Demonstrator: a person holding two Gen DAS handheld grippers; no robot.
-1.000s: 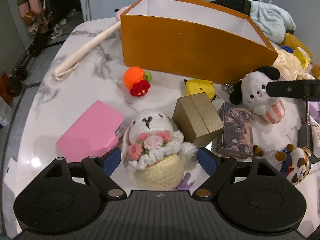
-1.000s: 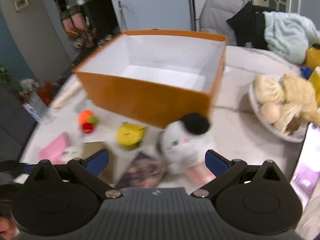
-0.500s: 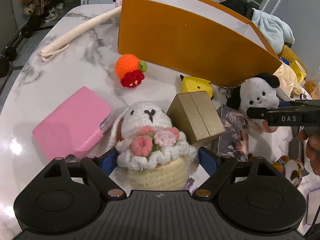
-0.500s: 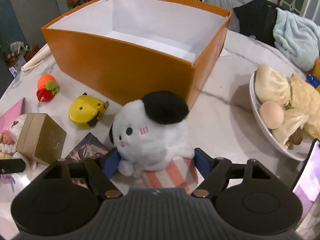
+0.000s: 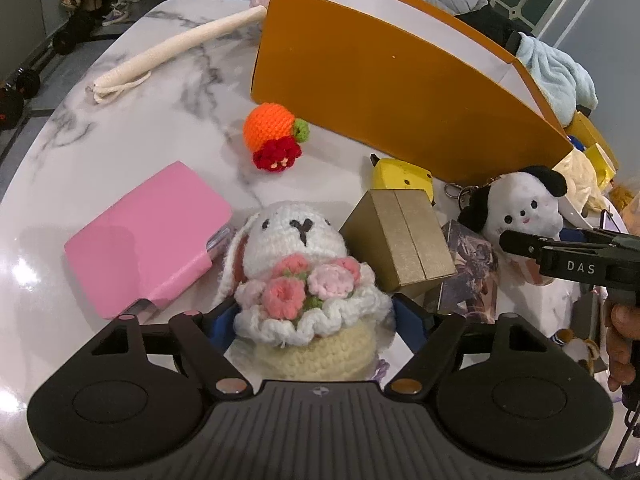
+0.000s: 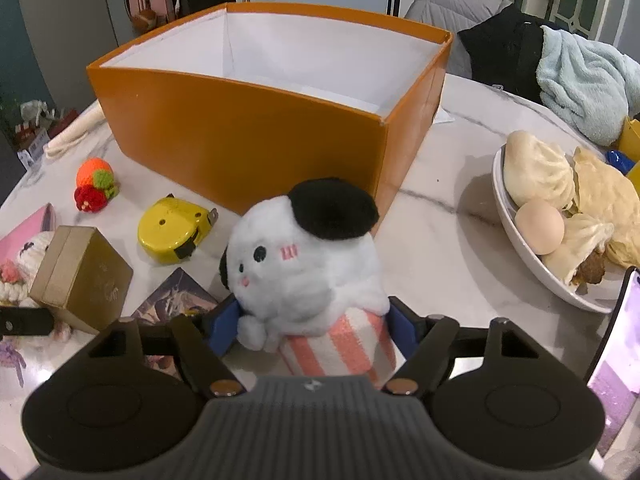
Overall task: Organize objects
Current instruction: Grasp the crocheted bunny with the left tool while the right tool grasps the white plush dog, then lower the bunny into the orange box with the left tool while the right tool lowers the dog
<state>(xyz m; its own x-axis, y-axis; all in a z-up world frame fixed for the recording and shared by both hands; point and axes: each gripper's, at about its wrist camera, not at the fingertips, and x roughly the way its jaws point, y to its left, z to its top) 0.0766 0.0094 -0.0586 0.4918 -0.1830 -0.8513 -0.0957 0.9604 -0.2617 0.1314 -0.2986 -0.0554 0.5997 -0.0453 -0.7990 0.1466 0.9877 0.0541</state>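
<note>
My left claw (image 5: 314, 320) clamps the crochet bunny (image 5: 304, 280). My right claw (image 6: 314, 330) clamps the white puppy plush (image 6: 304, 264). The orange box (image 6: 256, 136) stands ahead of both.

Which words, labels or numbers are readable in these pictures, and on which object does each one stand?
"DAS": white letters on the black side of the right tool, seen from the left wrist camera.
Gold box: a faint embossed mark on its side, too faint to read.
Illustrated card pack: artwork only, any print too small to read.
Yellow tape measure: no readable text.
</note>
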